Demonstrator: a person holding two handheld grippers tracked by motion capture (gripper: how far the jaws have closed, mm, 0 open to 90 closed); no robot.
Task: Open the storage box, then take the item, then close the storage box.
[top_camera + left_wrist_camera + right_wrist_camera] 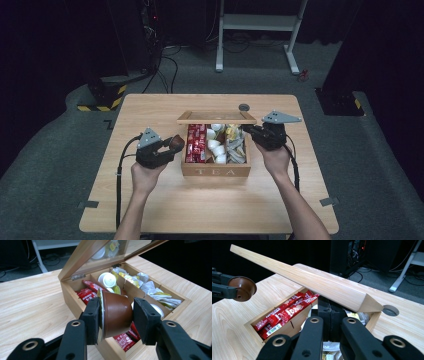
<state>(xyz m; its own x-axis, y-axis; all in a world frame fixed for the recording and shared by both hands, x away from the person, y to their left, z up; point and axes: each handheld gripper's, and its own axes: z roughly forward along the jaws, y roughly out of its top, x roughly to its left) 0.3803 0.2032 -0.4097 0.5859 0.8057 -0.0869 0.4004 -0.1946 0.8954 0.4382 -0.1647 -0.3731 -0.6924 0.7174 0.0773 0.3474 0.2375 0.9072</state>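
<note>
A brown coffee capsule (pixel 116 315) is sitting clamped in the left gripper (pixel 116 320), just beside the wooden tea box (pixel 216 171). The right gripper (pixel 329 320), jaws closed together, is propping the box's lid (pixel 312 281) open. If it slips, the lid could drop before the capsule goes in.

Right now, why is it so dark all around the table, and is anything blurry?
High view: light falls on the table, the room behind stays black. Left gripper view: the brown capsule is sharp, the box lid reflects packets. Right gripper view: its own jaws look soft up close.
</note>
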